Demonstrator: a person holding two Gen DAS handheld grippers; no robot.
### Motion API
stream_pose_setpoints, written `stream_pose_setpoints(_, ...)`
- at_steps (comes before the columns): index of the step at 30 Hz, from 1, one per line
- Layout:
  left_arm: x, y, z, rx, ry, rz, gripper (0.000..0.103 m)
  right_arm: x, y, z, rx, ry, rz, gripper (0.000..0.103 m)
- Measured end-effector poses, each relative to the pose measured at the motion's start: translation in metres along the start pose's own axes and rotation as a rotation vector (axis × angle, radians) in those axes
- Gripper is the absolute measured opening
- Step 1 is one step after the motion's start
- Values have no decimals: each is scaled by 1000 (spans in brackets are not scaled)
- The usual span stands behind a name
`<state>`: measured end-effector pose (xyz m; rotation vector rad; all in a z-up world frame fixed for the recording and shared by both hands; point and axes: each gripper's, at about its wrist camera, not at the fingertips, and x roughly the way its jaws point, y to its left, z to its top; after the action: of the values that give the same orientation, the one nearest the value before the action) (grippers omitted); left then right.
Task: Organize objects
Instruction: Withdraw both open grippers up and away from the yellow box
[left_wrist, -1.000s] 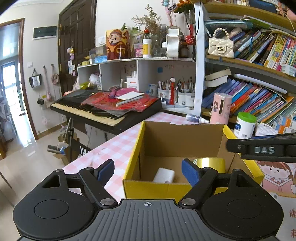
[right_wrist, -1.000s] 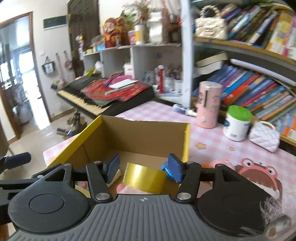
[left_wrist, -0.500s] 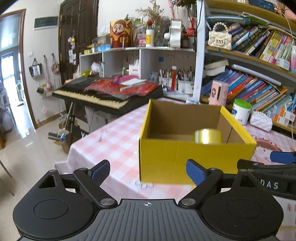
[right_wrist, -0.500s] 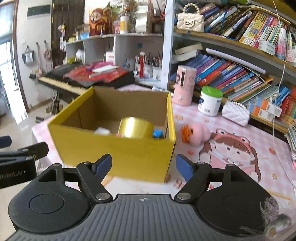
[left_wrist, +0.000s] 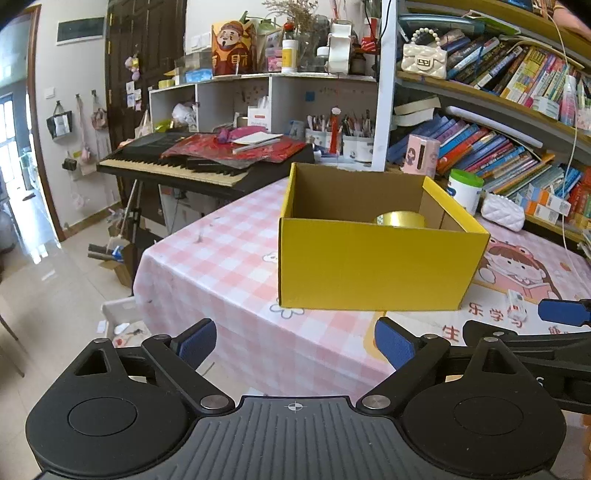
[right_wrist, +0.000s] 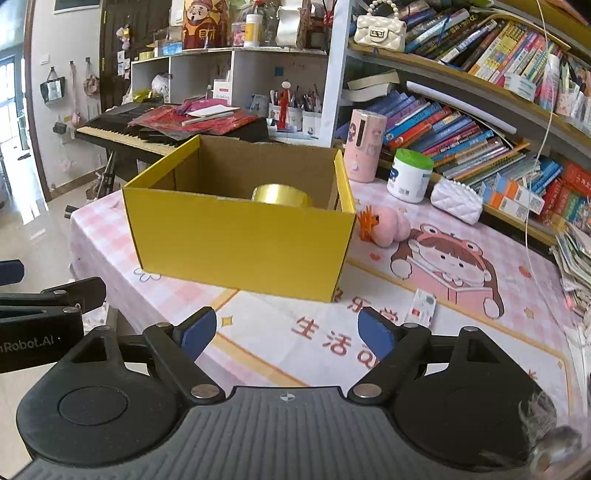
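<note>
Box (right_wrist: 240, 236), yellow and open-topped, is sitting near the table's (right_wrist: 110, 251) left edge, and a gold tape roll (right_wrist: 282, 195) is lying inside it against the back right. Two things are being left loose on the table: a pink plush (right_wrist: 388, 227), touching or just beside the box's right wall, and a small white packet (right_wrist: 421, 308), lying off the box's front right corner, toward the near edge. The right gripper (right_wrist: 286, 334) is being held before the box's front wall with nothing between its pads, and its jaws are being opened wider. The left gripper (left_wrist: 295, 345) is being held off the box's front left corner, also empty, its jaws likewise being spread. The packet is being seen just ahead and to the right of the right gripper, and far to the right in the left wrist view, beside the right gripper's finger; the right hand is therefore being judged the nearer one for either loose thing. The packet's long axis is running roughly away from the near edge, tilted slightly, so the open jaws are already being lined up across its narrow width. A short reach rightward is probably being called for.
</note>
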<state>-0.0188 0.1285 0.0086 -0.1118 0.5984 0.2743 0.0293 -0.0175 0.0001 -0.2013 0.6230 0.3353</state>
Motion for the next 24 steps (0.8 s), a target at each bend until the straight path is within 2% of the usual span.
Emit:
stream_pose_setpoints(9,-10,0,-11,26,17,-21,95,-14,2,-18,33,17,-12,84)
stream_pose_setpoints(24,-16,-18,-26,92,54,-101,95,-32,-16,-45,109,51,-80,85)
